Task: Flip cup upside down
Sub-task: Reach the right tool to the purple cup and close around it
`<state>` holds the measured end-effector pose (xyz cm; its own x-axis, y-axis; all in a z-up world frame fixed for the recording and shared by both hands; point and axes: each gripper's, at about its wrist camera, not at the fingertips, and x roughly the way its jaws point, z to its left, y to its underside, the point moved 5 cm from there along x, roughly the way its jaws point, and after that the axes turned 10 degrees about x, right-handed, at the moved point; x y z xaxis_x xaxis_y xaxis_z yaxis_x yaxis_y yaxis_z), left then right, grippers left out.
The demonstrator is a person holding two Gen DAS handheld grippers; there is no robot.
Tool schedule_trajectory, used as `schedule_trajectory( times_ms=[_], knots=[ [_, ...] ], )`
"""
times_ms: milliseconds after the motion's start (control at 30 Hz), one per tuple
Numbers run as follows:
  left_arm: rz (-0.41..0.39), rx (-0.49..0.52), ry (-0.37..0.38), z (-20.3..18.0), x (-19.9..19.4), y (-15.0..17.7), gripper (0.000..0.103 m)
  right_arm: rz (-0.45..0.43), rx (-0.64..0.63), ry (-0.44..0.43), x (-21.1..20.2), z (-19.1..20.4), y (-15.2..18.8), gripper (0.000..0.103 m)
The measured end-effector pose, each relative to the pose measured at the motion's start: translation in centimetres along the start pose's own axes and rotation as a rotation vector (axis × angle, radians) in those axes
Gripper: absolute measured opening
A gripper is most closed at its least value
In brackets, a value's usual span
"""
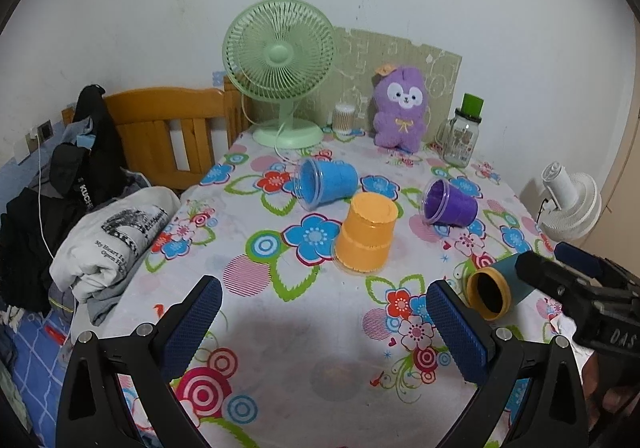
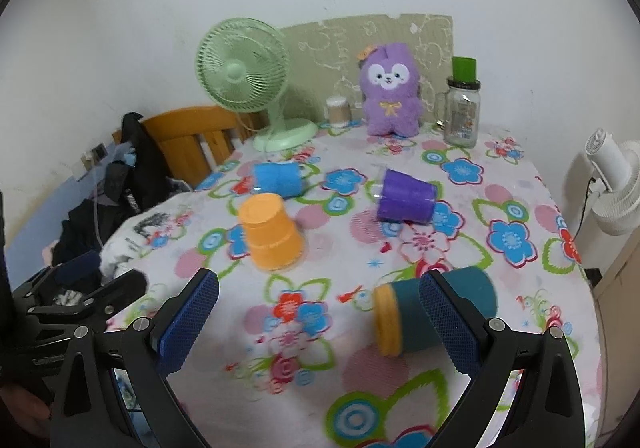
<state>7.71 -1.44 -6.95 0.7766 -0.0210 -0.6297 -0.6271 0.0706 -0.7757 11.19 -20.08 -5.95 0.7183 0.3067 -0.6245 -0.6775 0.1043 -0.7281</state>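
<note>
- Teal cup with yellow rim: lying on its side at the near right of the floral tablecloth, mouth toward the left, partly behind the right finger of the right gripper. Likely the cup in hand, though which cup is meant cannot be told for sure.
- Orange cup: already mouth down, mid-table.
- Blue cup and purple cup: on their sides further back, well apart from each other.
- Right gripper: spread wide, grasping nothing, hovering just above the teal cup.
- Left gripper: also spread wide and empty, over bare cloth near the front edge.
- Step, as judged: approach, before any grasp; flip not yet begun.
- Next move, as judged: shift right so the cup body sits between the pads, close across the side wall, lift, turn the mouth downward, set flat.
- Risk: rolling away under a one-sided touch.
</note>
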Motion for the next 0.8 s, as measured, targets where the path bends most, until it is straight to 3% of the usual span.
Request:
schedule_trajectory(
  times_ms=[400, 667, 800],
  knots=[
    [0.057, 0.012, 0.032, -2.4, 6.5, -1.9, 0.103, 0.106, 0.053, 0.058, 7.4, -4.3, -4.2, 0.101],
    [0.083, 0.007, 0.08, -5.3, 10.2, -3.8, 0.103, 0.165, -0.186, 0.114, 10.3, -6.3, -7.1, 0.101],
    [0.11, 0.021, 0.083, -7.8, 12.1, -4.2, 0.103, 0.22, -0.245, 0.135, 12.6, -8.6, -8.1, 0.101]
  ],
)
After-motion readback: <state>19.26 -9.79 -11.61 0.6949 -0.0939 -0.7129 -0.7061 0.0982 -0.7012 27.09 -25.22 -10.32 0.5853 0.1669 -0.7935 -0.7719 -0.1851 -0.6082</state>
